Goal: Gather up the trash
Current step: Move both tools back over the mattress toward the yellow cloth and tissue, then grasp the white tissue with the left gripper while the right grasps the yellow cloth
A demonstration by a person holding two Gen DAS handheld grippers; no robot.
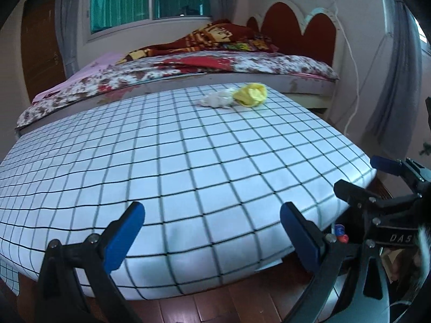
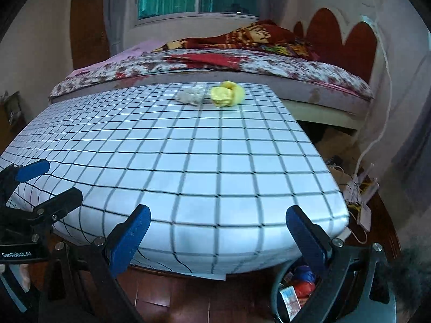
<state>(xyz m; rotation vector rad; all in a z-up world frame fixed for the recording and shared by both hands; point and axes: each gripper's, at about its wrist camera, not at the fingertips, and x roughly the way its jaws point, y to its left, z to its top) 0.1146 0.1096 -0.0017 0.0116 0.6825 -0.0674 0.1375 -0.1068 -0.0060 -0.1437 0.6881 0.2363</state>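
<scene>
Hovering at the near edge of the grid-patterned worktop [image 1: 188, 161], the left tongs [image 1: 212, 231] and right tongs [image 2: 218, 234] both gape apart and empty, while a yellow crumpled wad [image 2: 227, 97] and a white crumpled wad [image 2: 190, 97] lie just beside each other at the far edge.

Open left tool [image 1: 212, 231]; far-off, perhaps crumpled, yellow wad [image 1: 250, 94].

Wads [image 1: 249, 94] on table [image 1: 188, 161] (far edge)
</scene>
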